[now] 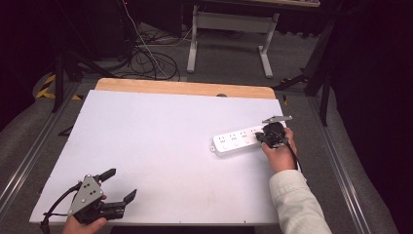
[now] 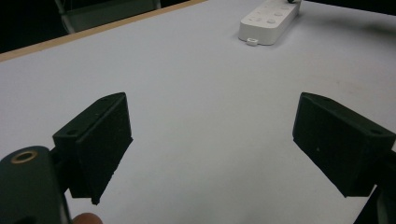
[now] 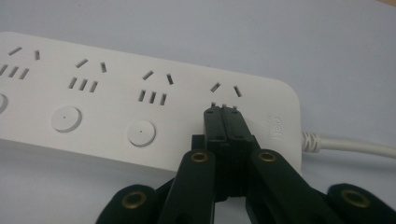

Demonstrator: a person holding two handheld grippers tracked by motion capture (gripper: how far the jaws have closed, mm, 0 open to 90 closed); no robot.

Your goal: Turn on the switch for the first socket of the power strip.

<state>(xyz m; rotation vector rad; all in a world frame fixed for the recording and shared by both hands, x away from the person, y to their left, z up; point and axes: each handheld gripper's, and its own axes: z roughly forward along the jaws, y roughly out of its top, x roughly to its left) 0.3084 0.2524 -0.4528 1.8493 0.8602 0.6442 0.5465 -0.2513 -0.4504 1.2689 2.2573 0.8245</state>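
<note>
Where the white table (image 1: 160,146) nears its right edge lies one white plastic power strip (image 3: 140,98), a rounded bar with four socket groups; three round buttons show, the first cut off. Upon it, the right gripper (image 3: 224,111) has its jaws pressed together, hiding the fourth button's place. Far left of the strip, the left gripper (image 2: 210,140) gapes wide, empty.

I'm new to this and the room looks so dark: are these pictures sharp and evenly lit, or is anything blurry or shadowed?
High view: the table is bright, the surroundings nearly black. Left gripper view: the near fingers look soft, and the power strip far off is a little hazy. Right gripper view: the strip's sockets are crisp, and the shut right gripper casts a faint shadow.
</note>
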